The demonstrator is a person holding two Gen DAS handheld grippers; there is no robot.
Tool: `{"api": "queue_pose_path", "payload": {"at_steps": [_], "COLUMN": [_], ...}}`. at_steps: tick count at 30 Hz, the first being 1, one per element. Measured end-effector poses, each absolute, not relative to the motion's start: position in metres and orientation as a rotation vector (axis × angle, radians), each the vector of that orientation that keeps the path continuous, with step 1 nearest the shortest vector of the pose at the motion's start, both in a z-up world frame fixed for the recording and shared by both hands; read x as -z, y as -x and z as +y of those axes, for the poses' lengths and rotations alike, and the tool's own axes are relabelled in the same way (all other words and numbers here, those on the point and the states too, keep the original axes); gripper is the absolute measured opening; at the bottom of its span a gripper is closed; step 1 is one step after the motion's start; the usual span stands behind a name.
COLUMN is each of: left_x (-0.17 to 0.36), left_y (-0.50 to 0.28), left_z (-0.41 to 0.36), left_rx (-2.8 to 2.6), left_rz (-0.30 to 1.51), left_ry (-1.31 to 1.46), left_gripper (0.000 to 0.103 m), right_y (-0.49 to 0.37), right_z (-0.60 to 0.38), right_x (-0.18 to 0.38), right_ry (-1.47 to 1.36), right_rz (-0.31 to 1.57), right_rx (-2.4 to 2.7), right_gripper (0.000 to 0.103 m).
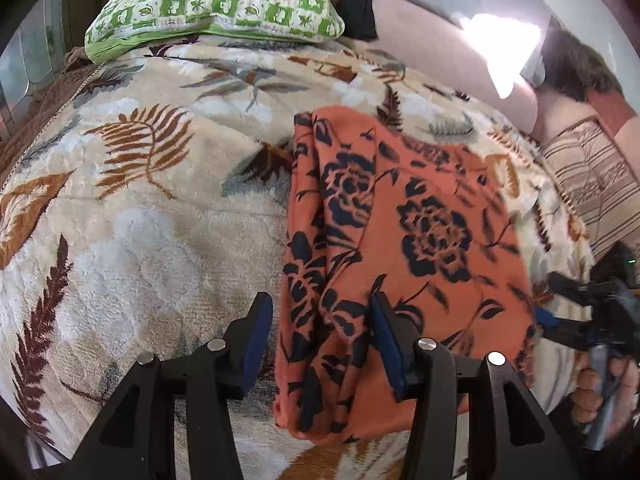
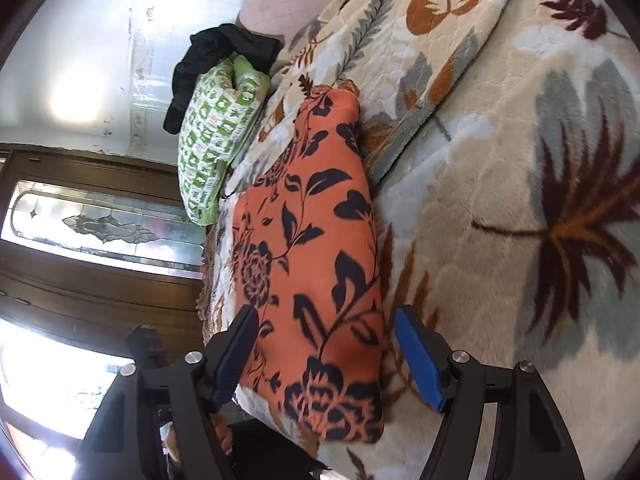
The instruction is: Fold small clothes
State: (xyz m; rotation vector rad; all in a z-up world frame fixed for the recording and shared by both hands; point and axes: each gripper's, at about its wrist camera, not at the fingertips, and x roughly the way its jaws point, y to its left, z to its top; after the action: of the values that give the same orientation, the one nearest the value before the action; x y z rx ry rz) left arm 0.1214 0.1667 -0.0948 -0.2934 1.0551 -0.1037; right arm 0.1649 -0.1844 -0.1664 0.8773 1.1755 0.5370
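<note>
Both hand-held grippers spread over an orange floral garment on the bed.

The left hand-held gripper (image 1: 320,336) and right hand-held gripper (image 2: 326,354) are apart, gripping nothing; the garment (image 1: 400,240) lies partly folded on the leaf-patterned blanket (image 1: 140,200), a green checked pillow (image 1: 216,4) beyond.

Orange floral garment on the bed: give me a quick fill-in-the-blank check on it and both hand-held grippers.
1. The orange garment bears dark ____ prints.
2. It lies on a leaf-patterned ____.
3. The left hand-held gripper and the right hand-held gripper both have their jaws ____.
4. The pillow is checked white and ____.

Missing: floral; blanket; open; green
</note>
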Motion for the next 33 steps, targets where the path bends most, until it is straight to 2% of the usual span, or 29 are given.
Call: {"api": "queue_pose_path", "payload": {"at_steps": [1, 3, 4, 20, 33], "left_x": [0.089, 0.081, 0.081, 0.139, 0.13], "left_y": [-0.12, -0.122, -0.124, -0.181, -0.177], "left_z": [0.168, 0.171, 0.171, 0.184, 0.177], "left_rx": [0.124, 0.144, 0.143, 0.215, 0.189], "left_rz": [1.033, 0.998, 0.99, 1.135, 1.11], "left_ry": [0.314, 0.332, 0.334, 0.517, 0.429], "left_gripper": [0.053, 0.069, 0.07, 0.071, 0.072], "right_y": [-0.17, -0.178, -0.182, -0.215, -0.214], "right_z": [-0.183, -0.179, -0.179, -0.151, -0.137], "right_x": [0.168, 0.171, 0.173, 0.176, 0.169], "right_ry": [-0.872, -0.861, -0.859, -0.773, -0.671], "right_rz": [1.179, 1.181, 1.181, 1.203, 1.228], "right_rx": [-0.537, -0.531, -0.527, -0.536, -0.513], "right_gripper": [0.074, 0.074, 0.074, 0.074, 0.075]}}
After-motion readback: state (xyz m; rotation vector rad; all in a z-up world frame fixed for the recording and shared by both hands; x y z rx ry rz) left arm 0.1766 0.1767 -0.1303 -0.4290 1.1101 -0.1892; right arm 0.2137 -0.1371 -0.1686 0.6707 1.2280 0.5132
